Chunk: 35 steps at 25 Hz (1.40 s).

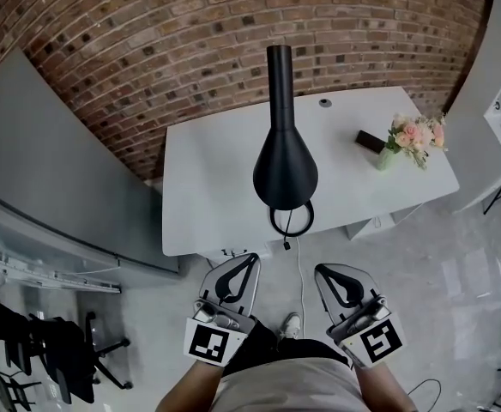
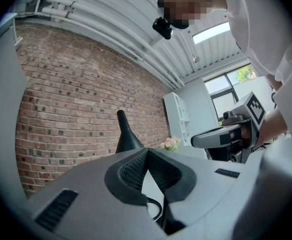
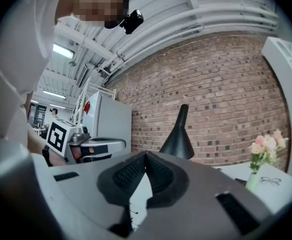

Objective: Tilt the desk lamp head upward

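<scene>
Plainly, the scene reads outward from the desk.

Desk [image 1: 208, 178]: white, its far edge against a brick wall [image 1: 147, 41].

Desk lamp [image 1: 285, 166]: black, standing at the middle of the desk's near edge. From above, the wide end of its head lies toward the person and the narrow neck runs back toward the wall. Both gripper views show the head as a cone with its wide mouth facing down.

Lamp base [image 1: 292, 220]: a dark ring on the desk's front edge, partly under the head.

Cable [image 1: 300, 273]: thin and pale, dropping from the desk's near edge to the floor.

Flowers [image 1: 415, 137]: pink and white, in a small vase toward the desk's right end.

Small dark object [image 1: 371, 141]: on the desk, just left of the vase.

Left gripper [image 1: 251, 257]: below the desk's near edge, well short of the lamp — jaw tips pressed together, nothing between them.

Right gripper [image 1: 319, 269]: beside the left one, also off the desk — jaws meeting at the tips, empty.
</scene>
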{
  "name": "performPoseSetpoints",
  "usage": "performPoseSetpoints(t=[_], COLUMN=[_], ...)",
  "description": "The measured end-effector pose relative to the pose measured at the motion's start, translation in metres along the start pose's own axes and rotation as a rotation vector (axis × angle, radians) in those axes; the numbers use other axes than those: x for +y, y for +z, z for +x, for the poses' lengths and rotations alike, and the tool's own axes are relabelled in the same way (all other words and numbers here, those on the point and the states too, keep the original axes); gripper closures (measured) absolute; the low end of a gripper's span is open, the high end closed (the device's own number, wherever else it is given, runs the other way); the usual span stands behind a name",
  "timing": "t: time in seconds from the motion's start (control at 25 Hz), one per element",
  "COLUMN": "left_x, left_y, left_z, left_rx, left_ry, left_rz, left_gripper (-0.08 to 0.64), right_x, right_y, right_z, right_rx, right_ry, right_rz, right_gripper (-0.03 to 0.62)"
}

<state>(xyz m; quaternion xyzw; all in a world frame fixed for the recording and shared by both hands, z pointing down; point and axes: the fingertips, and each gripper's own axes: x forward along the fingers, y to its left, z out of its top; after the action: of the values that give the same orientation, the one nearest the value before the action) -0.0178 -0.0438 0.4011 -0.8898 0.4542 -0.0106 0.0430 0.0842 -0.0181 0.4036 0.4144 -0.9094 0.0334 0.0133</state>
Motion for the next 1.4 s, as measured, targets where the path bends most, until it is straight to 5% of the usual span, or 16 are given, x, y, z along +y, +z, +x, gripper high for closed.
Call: performPoseSetpoints(t=[0.8,1.4], left_x=[0.013,0.027], left_y=[-0.015,-0.063], left_z=[0.053,0.083], left_rx=[-0.029,0.011], left_ry=[-0.084,-0.154], left_rz=[-0.014,0.027], left_gripper=[0.552,0.552], right_x=[-0.033,-0.039], right_y=[0.003,0.003], right_z=[0.014,0.031], right_rx=[0.024,0.077], right_ry=[-0.083,-0.130], right_rz=[-0.014,-0.038], right_gripper=[0.578,0.578])
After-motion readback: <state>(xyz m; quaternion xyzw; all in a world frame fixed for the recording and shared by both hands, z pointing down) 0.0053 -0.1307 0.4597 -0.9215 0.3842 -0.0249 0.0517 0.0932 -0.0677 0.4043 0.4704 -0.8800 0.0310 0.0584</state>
